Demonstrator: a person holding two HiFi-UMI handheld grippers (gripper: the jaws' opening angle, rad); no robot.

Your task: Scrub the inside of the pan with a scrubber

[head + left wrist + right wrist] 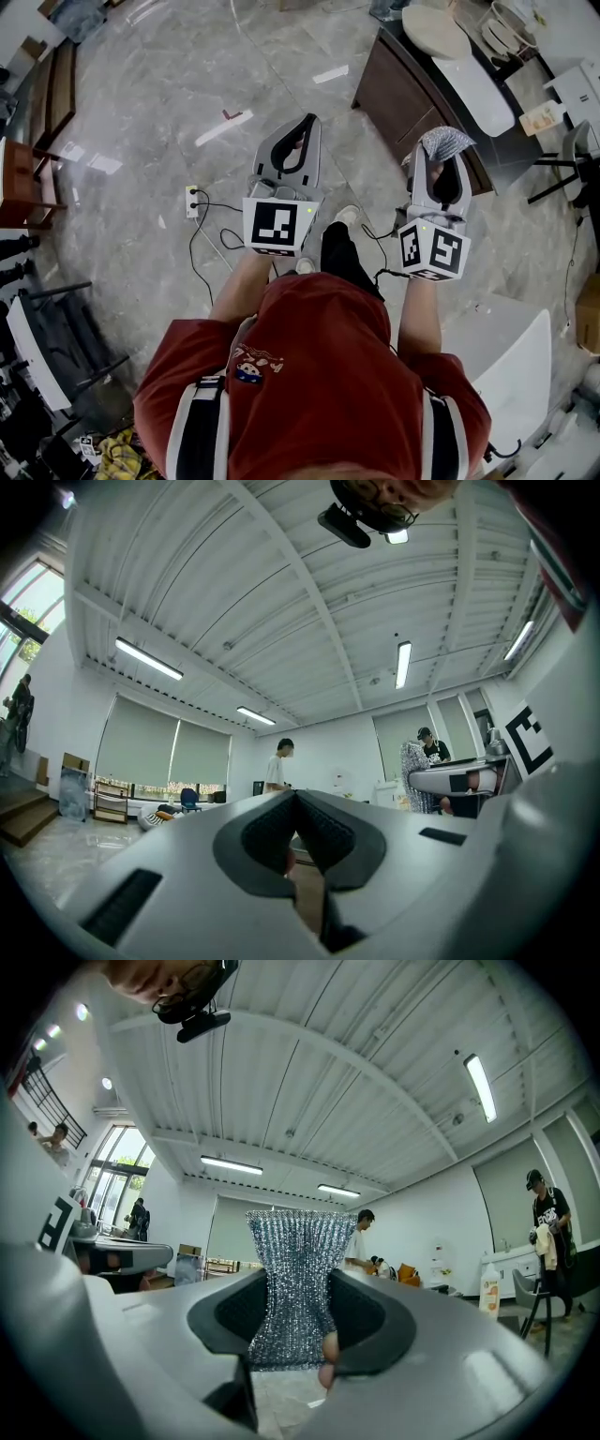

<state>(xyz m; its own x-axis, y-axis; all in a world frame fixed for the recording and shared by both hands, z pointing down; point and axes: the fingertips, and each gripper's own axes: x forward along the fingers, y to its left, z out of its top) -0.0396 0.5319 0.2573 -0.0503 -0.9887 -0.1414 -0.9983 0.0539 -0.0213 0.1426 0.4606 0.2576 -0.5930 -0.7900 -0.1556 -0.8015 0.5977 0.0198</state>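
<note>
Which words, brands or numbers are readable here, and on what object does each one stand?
No text is readable.
On left gripper and right gripper, marker cubes: square patterns, no letters.
Print on red shirt: too blurred.
Bottle label, right gripper view: too small.

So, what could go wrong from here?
1. The right claw pinches the scrubber only at its narrow waist; the loose mesh may slip under pressure.
2. Cables lie on the floor beside the person's feet; a step could catch them.
3. No pan is in view, and the left claw is shut and empty, so nothing would steady one.
</note>
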